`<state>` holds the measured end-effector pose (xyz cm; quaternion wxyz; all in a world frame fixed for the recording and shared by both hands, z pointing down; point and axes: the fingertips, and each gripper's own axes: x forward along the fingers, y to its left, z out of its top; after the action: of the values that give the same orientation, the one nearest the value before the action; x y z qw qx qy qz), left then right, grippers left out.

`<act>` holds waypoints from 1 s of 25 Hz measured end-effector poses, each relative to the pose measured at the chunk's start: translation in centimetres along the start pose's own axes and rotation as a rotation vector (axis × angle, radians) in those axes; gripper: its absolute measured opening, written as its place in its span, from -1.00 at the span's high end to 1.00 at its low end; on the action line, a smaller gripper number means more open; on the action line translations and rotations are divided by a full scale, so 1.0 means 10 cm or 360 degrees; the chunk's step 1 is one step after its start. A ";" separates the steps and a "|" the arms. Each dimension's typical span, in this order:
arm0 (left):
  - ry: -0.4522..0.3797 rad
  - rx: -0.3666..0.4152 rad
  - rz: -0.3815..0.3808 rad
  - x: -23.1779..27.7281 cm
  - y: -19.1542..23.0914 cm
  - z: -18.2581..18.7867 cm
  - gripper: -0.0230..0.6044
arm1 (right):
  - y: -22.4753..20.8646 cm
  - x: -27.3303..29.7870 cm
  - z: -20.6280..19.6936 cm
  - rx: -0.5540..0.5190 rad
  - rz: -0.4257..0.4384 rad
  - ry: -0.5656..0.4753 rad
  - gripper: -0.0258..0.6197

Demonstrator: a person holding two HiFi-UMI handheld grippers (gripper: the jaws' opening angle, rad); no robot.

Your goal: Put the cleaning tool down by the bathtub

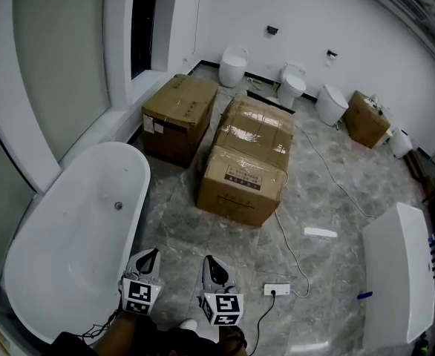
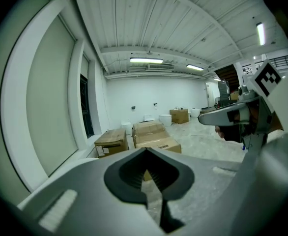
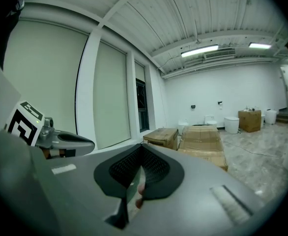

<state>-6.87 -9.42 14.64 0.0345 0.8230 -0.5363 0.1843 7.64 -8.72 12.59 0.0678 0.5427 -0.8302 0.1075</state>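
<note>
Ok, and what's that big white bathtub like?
The bathtub is a white, glossy, oval freestanding tub, empty, with a small round drain in its bottom. It stands on the grey marbled floor along the left wall, its far end near a cardboard box. The left gripper hovers beside its near rim.

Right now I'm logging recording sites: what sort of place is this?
Probably a bathroom-fixture showroom or storeroom rather than a home bathroom: a freestanding white bathtub, several toilets in a row, and large cardboard boxes standing about.
</note>
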 end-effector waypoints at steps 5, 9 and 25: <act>-0.0046 0.0042 -0.0002 0.03 -0.03 0.16 0.93 | -0.08 -0.07 0.09 -0.0034 -0.0001 -0.0021 0.85; -0.0110 0.0071 -0.0006 -0.01 -0.08 0.36 0.93 | -0.23 -0.20 0.16 -0.0054 -0.0043 -0.0046 0.85; -0.0298 0.0143 -0.0008 -0.19 -0.12 0.83 0.93 | -0.38 -0.46 0.58 -0.0105 -0.0096 -0.0218 0.85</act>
<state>-4.29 -9.41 6.47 -0.0522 0.8386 -0.5264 0.1304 13.02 -7.53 6.34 0.0318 0.5711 -0.8193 0.0406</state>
